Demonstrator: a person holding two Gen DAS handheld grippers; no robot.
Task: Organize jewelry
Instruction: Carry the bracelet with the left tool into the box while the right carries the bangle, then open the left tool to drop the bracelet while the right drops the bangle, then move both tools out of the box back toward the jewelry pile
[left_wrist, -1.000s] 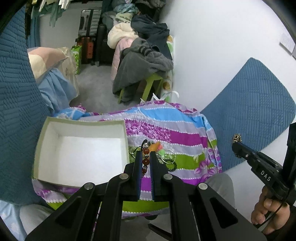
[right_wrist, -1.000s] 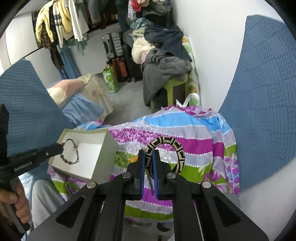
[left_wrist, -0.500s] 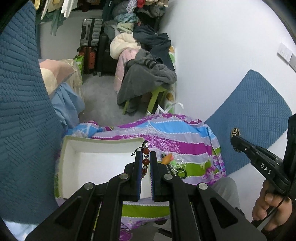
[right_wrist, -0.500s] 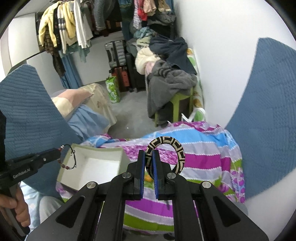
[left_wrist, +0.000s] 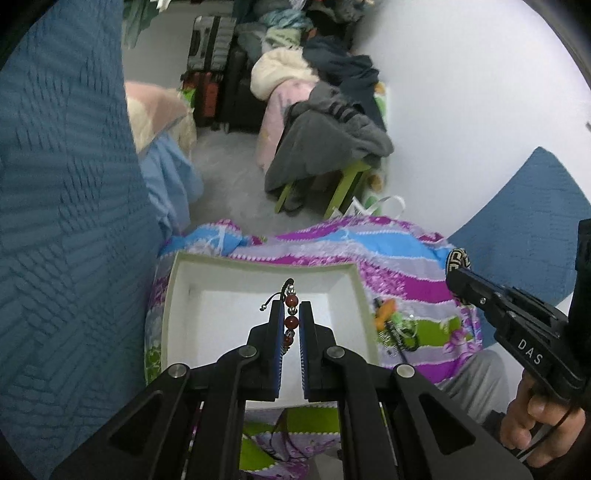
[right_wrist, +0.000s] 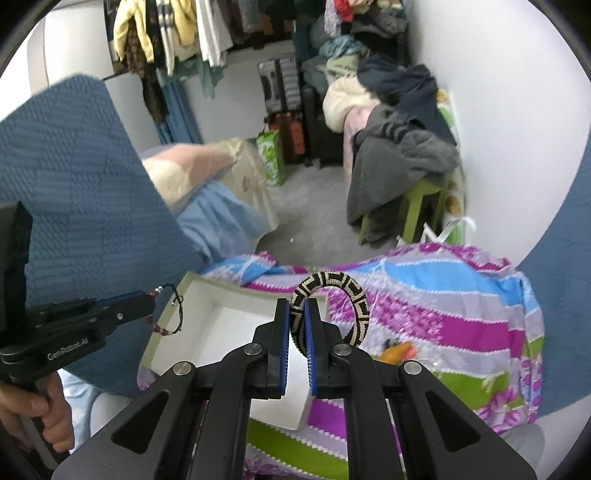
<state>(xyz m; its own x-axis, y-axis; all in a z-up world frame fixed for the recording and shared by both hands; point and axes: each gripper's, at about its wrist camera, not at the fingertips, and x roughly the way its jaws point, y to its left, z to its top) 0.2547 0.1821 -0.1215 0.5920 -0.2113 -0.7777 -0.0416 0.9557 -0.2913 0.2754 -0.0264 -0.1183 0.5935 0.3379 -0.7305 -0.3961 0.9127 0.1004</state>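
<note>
Here the left hand-held gripper (left_wrist: 291, 325) is clamped on a bead bracelet (left_wrist: 290, 314), its pads pinching a few red beads while the cord end sticks up past the tips; seen from the right wrist, the rest of the loop dangles free over the near-left rim of the box (right_wrist: 192, 284). The right hand-held gripper (right_wrist: 298, 325) is clamped on a woven bangle (right_wrist: 332, 288), black and cream, held edge-on so most of the ring stands clear above the pads. Below both, the open white box sits on the striped cloth (left_wrist: 406, 258), and it looks empty. The likeliest slip, I judge, is the thin bracelet: let go from this spot near the rim, the hanging loop could drape over the wall or fall outside, and the cord could snag on a ridged pad as the jaws part. The bangle is stiff and could roll or tip out if dropped on edge. Just right of the box lie an orange piece (left_wrist: 384, 308) and some rings (left_wrist: 400, 334); a low sweep could scatter them. Beyond, a clothes pile (left_wrist: 328, 122) sits well apart.
</note>
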